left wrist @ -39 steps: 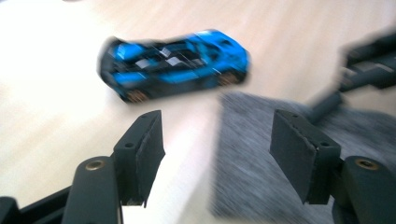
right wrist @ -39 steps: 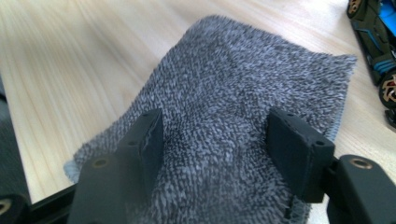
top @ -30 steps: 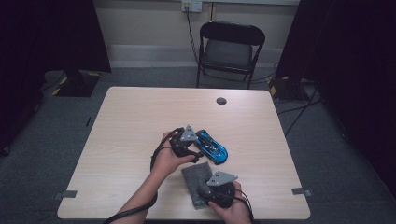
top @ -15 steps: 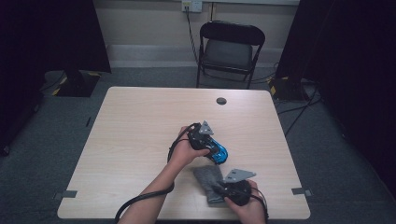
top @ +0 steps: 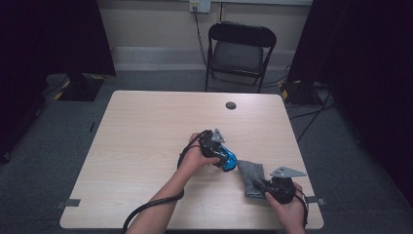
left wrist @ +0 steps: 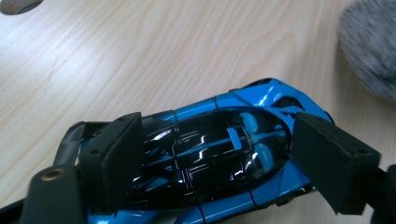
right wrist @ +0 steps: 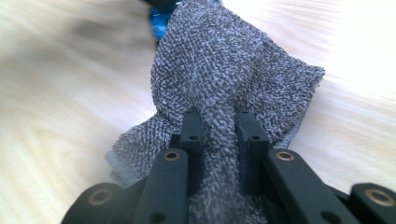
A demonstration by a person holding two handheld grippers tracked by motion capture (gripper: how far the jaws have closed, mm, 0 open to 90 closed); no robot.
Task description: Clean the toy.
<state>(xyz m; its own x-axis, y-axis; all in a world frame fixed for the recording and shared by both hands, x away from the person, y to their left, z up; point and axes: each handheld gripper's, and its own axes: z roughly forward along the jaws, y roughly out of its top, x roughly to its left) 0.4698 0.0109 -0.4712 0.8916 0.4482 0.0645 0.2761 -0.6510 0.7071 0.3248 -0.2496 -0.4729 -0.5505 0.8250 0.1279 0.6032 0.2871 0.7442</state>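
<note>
1. The left gripper [top: 217, 152] is standing over the blue toy car [top: 227, 159] near the middle of the table [top: 146, 131]. Its jaws are straddling the car across its width; they have just been opening, with the car between them. In the left gripper view the pads [left wrist: 116, 154] are sitting at the car's [left wrist: 219, 154] flanks, but I cannot tell whether they are pressing or are just clear of the bodywork.
2. The right gripper [right wrist: 219, 135] is pinching a fold of the grey cloth [right wrist: 233, 70]: the jaws are drawn tight together with terry bunched between them. In the high view the right gripper [top: 267, 186] is sitting at the near right of the table, and the cloth [top: 251, 175] is trailing from it toward the car.
3. Key relation: the cloth is lying just to the right of the car, on the person's side of it, its far edge near the car's tail, possibly touching; I cannot tell. The car's long axis is running diagonally, from far-left to near-right, pointing roughly at the cloth. The right hand is nearer the cloth, the left nearer the car.
4. Judgement: the work looks like wiping the car, so the coming move is probably bringing the cloth up-left onto the bodywork while the left gripper is steadying it.
5. Count: one car, one cloth, two grippers, one dark round hole [top: 231, 105] in the table's far side, one folding chair [top: 240, 51] beyond the table.
</note>
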